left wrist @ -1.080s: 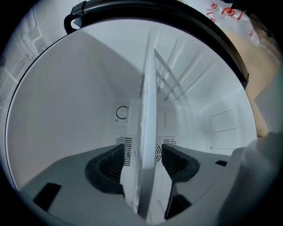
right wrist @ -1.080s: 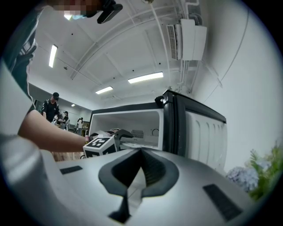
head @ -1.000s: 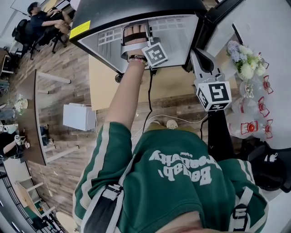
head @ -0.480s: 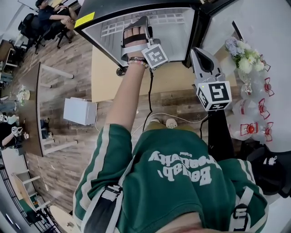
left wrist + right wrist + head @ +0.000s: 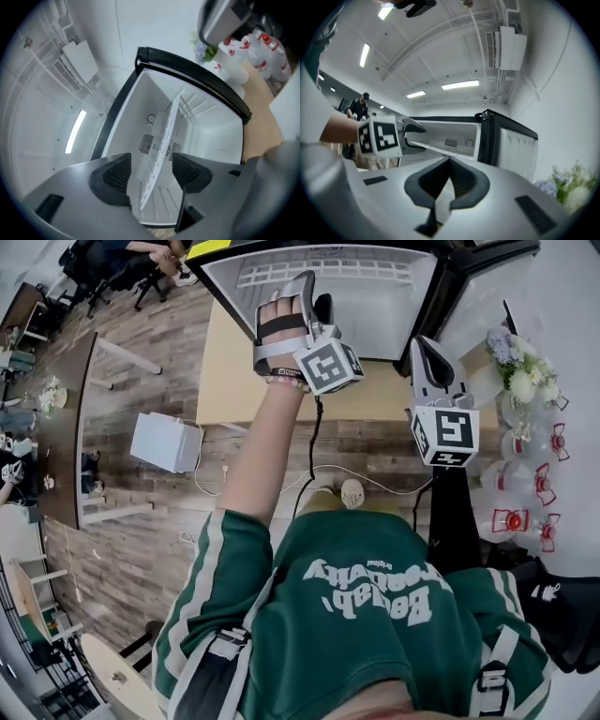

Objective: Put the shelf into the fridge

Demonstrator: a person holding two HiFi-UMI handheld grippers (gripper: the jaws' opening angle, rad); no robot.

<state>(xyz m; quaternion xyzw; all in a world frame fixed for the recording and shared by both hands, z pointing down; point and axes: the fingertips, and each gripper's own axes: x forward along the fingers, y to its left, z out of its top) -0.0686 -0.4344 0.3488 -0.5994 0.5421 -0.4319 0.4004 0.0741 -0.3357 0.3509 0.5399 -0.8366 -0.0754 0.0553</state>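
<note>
Left side first: the left gripper (image 5: pixel 151 174) sits at the mouth of the open fridge (image 5: pixel 197 75) with its jaws spread. The white shelf (image 5: pixel 165 136) runs edge-on straight through the gap and, as far as I can see, touches neither pad. The shelf is already inside the cabinet, reaching back toward the rear wall. It looks like a light, stiff slatted panel, thin, probably slick and a little brittle at the rim. I'd pinch it at the middle of the near front edge so it doesn't twist going in. Over to the right, the right gripper (image 5: pixel 449 174) hangs beside the door (image 5: pixel 513 140), jaws closed together on nothing. Against a second ago, the head view has swung, so the fridge opening sits squarer and higher. The left gripper stays at the mouth, and the right one has barely shifted.
</note>
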